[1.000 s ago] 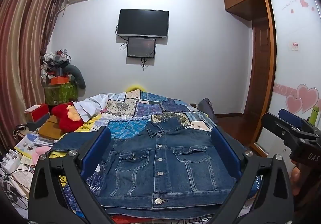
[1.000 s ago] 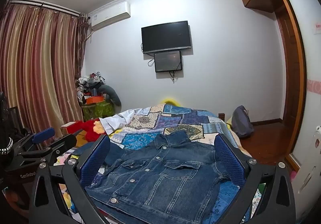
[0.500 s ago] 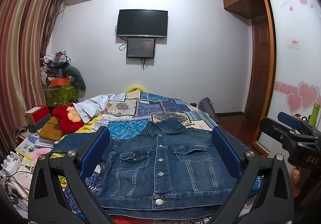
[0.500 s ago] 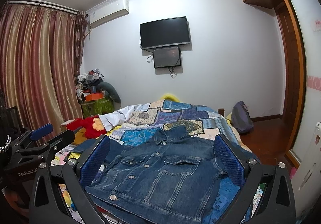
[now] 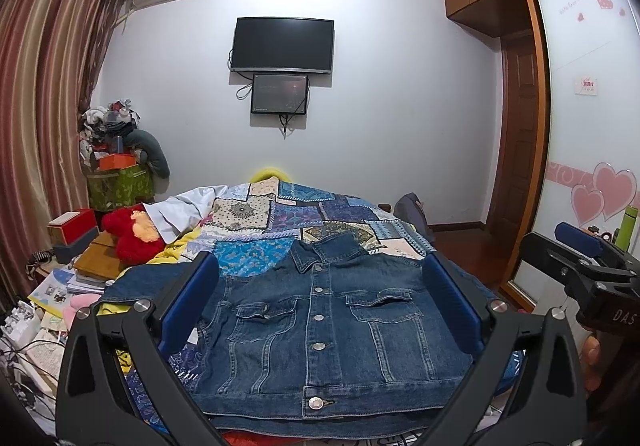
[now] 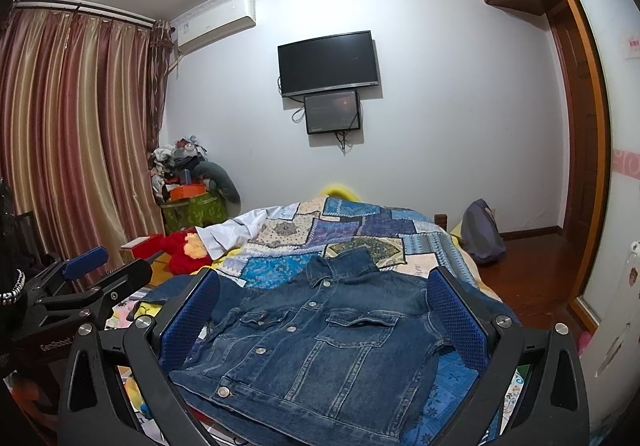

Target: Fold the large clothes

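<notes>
Buttoned dark-blue denim jacket [image 5: 320,322] lies flat on the patchwork quilt [image 5: 304,214], collar away, centred ahead of left gripper [image 5: 320,310] and right gripper [image 6: 320,322]; both spread wide, empty.

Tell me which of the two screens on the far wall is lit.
The smaller screen, mounted directly below the big TV. It shows a faint reddish glow, while the TV above it is plain black.

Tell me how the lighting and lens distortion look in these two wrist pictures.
Left wrist view: even light, denim jacket sharp, wardrobe edges bowed by fisheye. Right wrist view: ceiling glare at top, curtains curved, dark vignette in corners.
</notes>
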